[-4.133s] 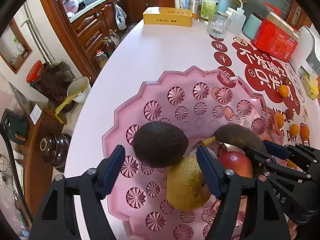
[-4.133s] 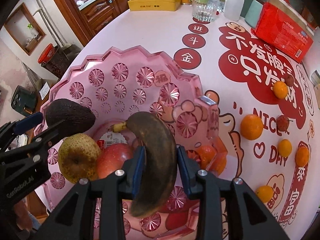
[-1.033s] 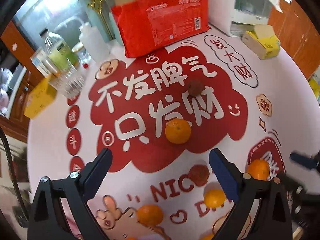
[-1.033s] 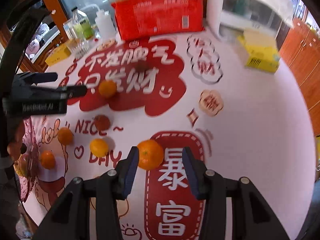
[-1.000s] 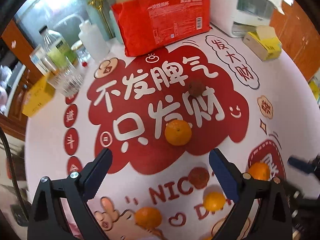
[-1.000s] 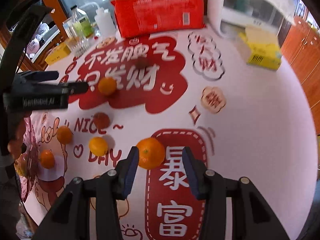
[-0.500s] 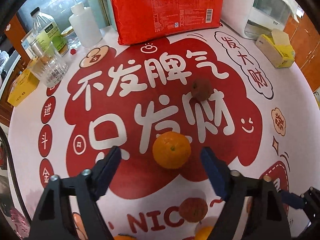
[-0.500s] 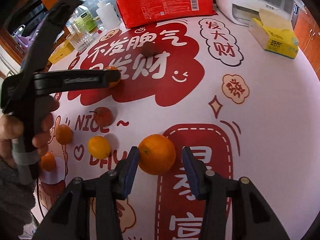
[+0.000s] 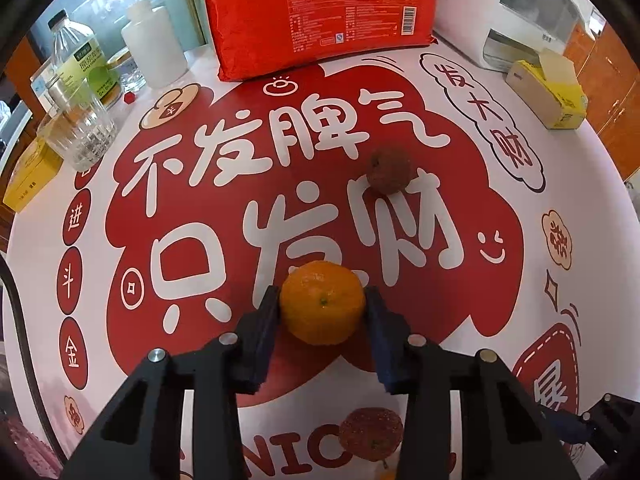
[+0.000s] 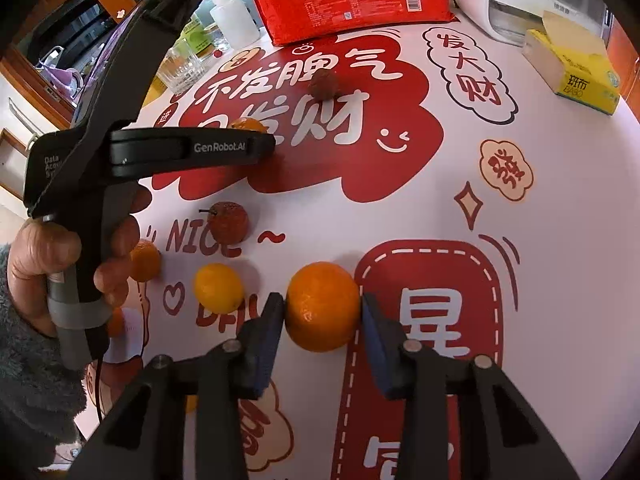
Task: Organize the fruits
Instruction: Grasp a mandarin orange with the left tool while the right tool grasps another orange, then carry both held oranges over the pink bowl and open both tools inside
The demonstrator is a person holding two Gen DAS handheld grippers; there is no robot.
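**Two oranges, two grippers, both squeezing in**

Each small orange is round and smooth. If a gripper pinches off-centre, I think the orange could pop out and roll across the tablecloth (image 9: 580, 184). Squeezing too hard might bruise it.

The left gripper (image 9: 322, 312) points down at the table. Its jaws are closing, now narrow, with one mandarin (image 9: 322, 303) between them. The blue pads (image 9: 267, 320) look to be touching its sides. This mandarin sits on the big red cloud print (image 9: 472, 308), below the dark lychee (image 9: 389, 171).

The right gripper (image 10: 322, 312) is closing too, about as narrow. Its pads (image 10: 269, 320) meet a second mandarin (image 10: 322, 306), which rests off the cloud's lower edge, just beside a yellow-orange fruit (image 10: 218, 288). A red lychee (image 10: 228, 222) lies between that fruit and the cloud.
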